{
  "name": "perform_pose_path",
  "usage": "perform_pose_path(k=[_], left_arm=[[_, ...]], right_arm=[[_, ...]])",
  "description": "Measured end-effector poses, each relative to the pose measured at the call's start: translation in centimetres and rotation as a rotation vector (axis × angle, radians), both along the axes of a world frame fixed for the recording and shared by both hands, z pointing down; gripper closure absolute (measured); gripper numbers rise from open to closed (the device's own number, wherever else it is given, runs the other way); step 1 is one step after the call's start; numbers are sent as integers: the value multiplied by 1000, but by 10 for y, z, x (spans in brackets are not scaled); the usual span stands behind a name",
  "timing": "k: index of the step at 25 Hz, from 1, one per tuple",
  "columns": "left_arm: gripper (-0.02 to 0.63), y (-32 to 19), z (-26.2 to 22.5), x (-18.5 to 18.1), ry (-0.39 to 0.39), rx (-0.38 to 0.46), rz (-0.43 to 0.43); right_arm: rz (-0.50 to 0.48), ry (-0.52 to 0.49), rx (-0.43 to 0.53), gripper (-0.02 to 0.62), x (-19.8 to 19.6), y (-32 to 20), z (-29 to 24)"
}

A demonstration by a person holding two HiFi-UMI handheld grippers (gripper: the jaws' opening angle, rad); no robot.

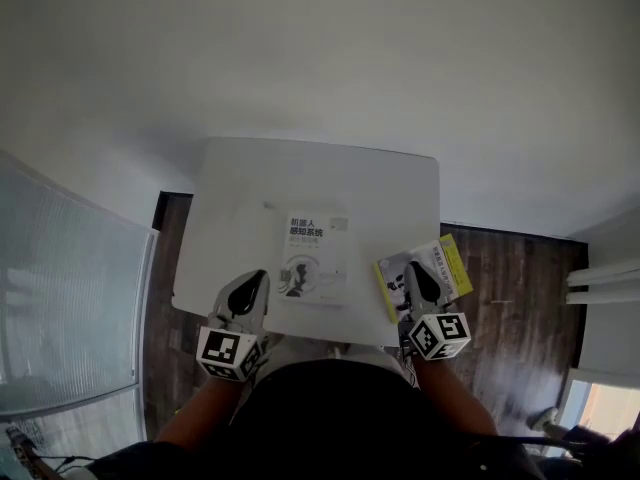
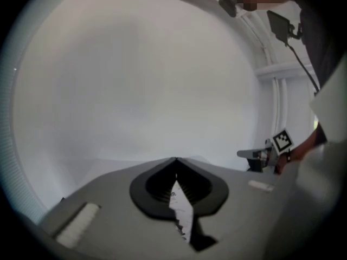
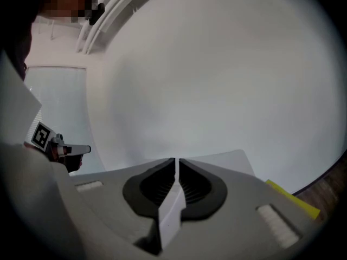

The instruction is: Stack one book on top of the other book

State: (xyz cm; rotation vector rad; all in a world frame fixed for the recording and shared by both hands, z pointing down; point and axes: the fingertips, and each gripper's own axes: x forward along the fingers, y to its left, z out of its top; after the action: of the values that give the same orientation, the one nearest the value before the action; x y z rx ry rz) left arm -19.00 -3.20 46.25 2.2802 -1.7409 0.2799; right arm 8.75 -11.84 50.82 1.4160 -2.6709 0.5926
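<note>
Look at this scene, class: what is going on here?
A person holds a gripper in each hand over a white rectangular table. A white paperback book lies flat mid-table; a yellow-edged book lies near the right front corner, not stacked. The right gripper hovers by that book, fingers shut and empty; the left gripper, also shut, is at the front left edge.

Yellow book (image 1: 440, 263) partly covered by right gripper (image 1: 422, 280) at table's (image 1: 300, 168) near right corner. In right gripper view only its yellow sliver is shown. White book's (image 1: 315, 258) cover print too small to be read. Stretch of table's near edge covered by left gripper (image 1: 245, 293).
</note>
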Motion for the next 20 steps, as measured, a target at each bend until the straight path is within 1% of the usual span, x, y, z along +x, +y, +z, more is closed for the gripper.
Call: perform_pose_path(k=[4,6,10,12,15,18,20], left_arm=[[601,-13,12,-17,19,-5,64],[601,-23,18,-20,30,-10,109],[601,-27,33,-32,48,-58,184],[601,-30,42,-32,60,-72,238],[601,-41,45,-29,68,-86,313],[601,-53,44,-24,63,-87,348],[601,-64,40,-18,64,-71,356]], right_arm=[[81,19,-9,581,0,5,3],[134,40,-16,581,4,8,6],[230,55,-81,581,-3,24,31],[297,35,-106,581,0,31,38],[387,-6,-122,581,10,35,34],[423,-9,-115,581,21,37,25],[437,-11,-106,581,30,35,24]])
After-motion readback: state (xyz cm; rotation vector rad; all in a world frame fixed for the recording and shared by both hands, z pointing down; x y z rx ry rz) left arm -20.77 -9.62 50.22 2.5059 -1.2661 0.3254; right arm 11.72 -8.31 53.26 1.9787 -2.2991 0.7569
